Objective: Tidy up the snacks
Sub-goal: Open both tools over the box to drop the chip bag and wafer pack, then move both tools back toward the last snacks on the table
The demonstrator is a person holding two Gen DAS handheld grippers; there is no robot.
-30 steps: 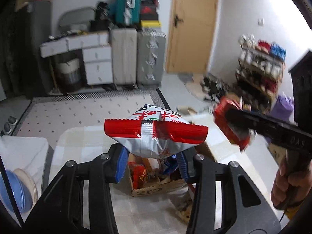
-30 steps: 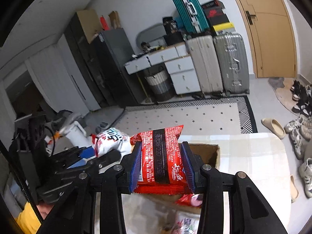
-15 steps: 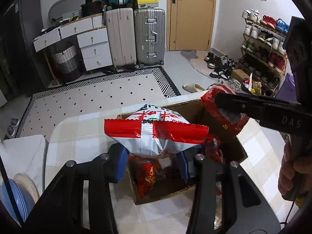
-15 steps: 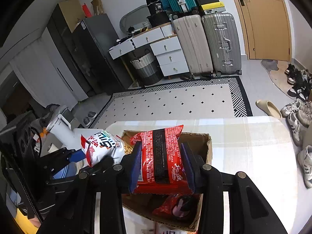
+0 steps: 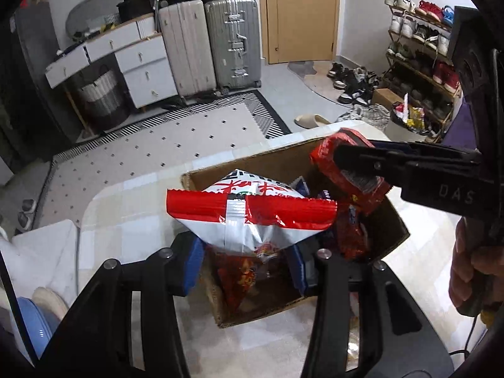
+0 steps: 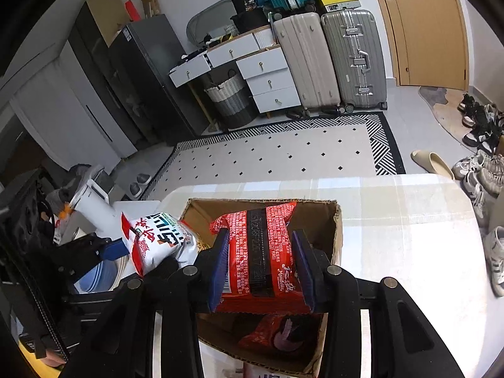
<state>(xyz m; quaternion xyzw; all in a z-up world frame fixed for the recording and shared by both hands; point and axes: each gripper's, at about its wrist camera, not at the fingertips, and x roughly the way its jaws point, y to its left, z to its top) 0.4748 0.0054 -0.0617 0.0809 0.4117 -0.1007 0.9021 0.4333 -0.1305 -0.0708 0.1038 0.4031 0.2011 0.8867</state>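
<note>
A cardboard box [image 5: 283, 163] stands open on a table [image 5: 132, 220] covered with a pale checked cloth. Both grippers are above the box and each one carries a snack.

The left gripper [image 5: 245, 264] has a silver and red snack bag [image 5: 252, 217] between its blue pads [image 5: 189, 261]. Its jaws are opening at this moment, but the bottom part of the bag is still between the pads and does not hang free. The bag is over the near left part of the box, with its red sealed edge turned up toward the camera. Inside the box, under this bag, lie other red packets [image 5: 242, 277].

The right gripper [image 6: 261, 264] is clenched on a red noodle packet [image 6: 258, 252] which has a black stripe in the middle. The pads press it on its left and right sides. The packet is held above the middle of the box, and under it another red packet [image 6: 277, 334] lies on the bottom.

In the left view a person's hand [image 5: 475, 274] holds the handle of the right gripper at the right edge. On the far side of the room stand two suitcases [image 6: 330, 60], white drawers [image 6: 267, 75] and a wooden door [image 6: 422, 25]
</note>
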